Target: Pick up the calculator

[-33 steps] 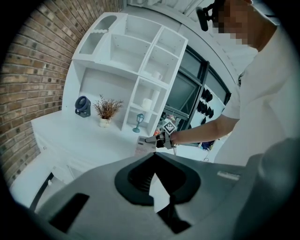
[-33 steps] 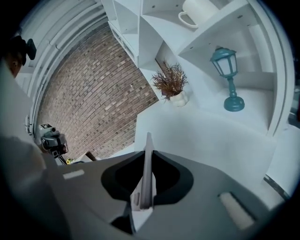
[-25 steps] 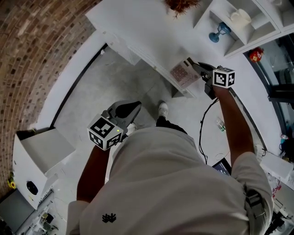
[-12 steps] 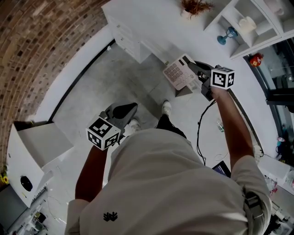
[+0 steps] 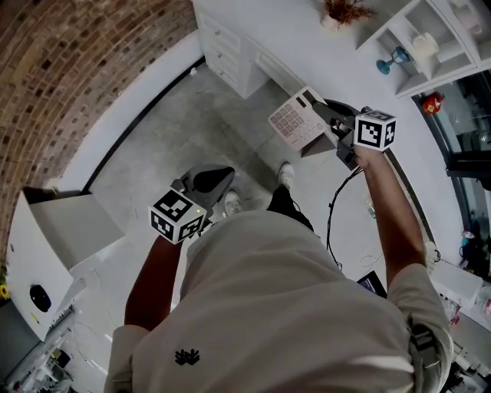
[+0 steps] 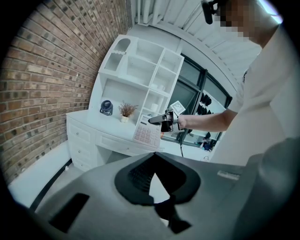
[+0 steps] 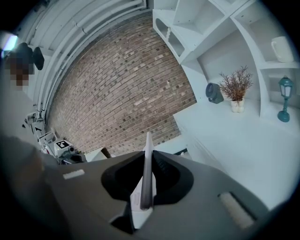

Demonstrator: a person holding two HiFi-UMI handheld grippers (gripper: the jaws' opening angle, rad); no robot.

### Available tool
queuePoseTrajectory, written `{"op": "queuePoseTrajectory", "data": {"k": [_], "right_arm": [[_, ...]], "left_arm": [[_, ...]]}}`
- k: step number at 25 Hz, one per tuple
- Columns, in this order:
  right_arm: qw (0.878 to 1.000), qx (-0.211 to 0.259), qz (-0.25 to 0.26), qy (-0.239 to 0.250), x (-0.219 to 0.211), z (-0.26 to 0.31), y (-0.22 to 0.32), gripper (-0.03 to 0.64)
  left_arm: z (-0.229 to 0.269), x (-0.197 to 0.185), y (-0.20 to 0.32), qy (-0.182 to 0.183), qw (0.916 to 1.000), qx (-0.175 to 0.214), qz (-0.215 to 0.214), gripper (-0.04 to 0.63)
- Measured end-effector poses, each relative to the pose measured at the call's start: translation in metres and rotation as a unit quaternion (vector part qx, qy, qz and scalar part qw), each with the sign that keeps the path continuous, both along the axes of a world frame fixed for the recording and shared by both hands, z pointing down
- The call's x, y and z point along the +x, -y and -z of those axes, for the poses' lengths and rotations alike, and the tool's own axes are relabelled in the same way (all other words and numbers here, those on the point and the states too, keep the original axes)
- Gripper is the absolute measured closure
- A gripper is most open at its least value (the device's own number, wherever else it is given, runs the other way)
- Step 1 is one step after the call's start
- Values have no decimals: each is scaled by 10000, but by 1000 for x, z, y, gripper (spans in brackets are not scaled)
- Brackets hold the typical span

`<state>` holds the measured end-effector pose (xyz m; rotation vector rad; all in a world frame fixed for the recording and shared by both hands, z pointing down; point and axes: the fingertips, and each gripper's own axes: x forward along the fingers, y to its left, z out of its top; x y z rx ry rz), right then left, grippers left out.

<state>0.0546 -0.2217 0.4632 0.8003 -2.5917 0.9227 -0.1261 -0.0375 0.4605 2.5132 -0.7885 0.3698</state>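
Starting nearest the body, the grey left gripper [image 5: 217, 176] with its marker cube sat at lower left of the head view, its jaws drawn together on nothing. Further out, right of upper centre, the right gripper [image 5: 326, 113] was clamped narrowly on one edge of the flat white calculator with pinkish keys [image 5: 295, 120]. The calculator hung in the air in front of the white desk with drawers [image 5: 230, 50], clear of its top.

Judged risk: the hold took only one edge, so the overhanging slab could pivot or slide out if swung sharply or if the clamp eased.

Count: two grippers, one calculator, one desk. Beyond these, one potted dried plant [image 5: 344, 11] stood on the desk, and one blue ornament [image 5: 393, 59] stood in the white shelf unit [image 5: 449, 46].
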Motion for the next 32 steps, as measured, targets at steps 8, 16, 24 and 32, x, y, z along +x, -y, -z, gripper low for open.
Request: {"op": "queuePoseTrajectory", "data": {"k": [8, 16, 24, 32], "right_arm": [[9999, 43, 136, -32, -41, 9, -21, 557], [9996, -2, 279, -35, -61, 10, -24, 557], [9992, 6, 391, -18, -73, 15, -11, 557], [9988, 35, 481, -2, -73, 17, -11, 557]], "left_arm": [[-4, -29, -9, -1, 10000, 20, -42, 589], [-5, -38, -11, -57, 10000, -12, -14, 589], [-5, -42, 1, -56, 10000, -23, 15, 589], [-3, -39, 3, -16, 10000, 21, 20, 589]]}}
